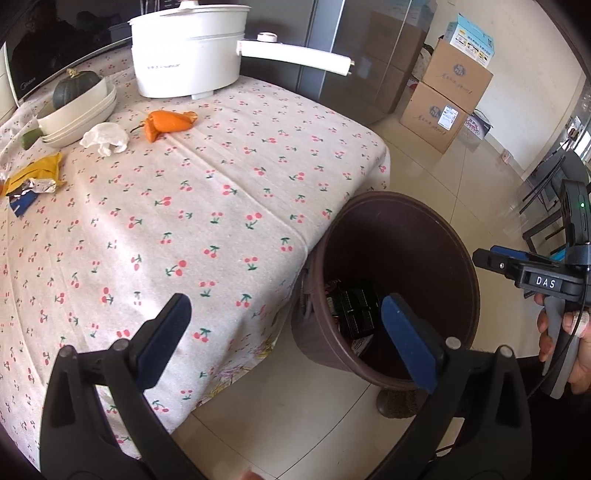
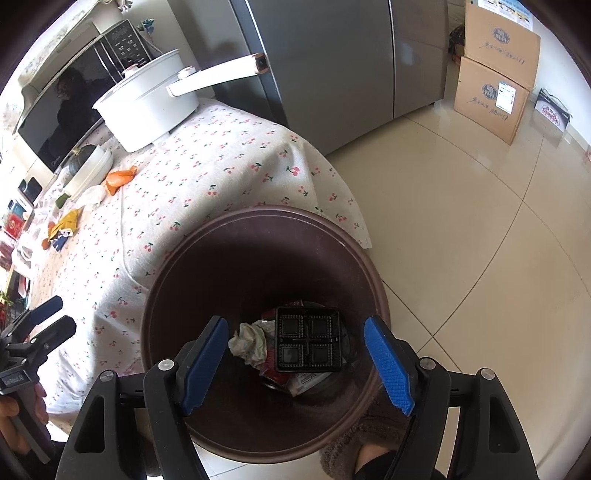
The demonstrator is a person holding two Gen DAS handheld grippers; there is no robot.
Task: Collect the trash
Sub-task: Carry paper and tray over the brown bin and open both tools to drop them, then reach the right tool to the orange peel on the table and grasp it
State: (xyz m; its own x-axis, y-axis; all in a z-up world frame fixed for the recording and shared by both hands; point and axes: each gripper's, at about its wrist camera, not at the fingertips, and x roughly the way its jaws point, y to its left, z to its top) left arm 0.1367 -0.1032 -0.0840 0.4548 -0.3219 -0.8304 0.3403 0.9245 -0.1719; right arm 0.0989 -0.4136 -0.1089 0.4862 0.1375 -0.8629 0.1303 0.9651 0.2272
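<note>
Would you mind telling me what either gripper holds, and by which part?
Nothing: the left gripper and right gripper are open and empty over the bin.

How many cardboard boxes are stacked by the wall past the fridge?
2 plain brown ones: the lower cardboard box on the floor, the upper cardboard box on it. A printed blue-white carton tops the stack; more may be hidden behind.
</note>
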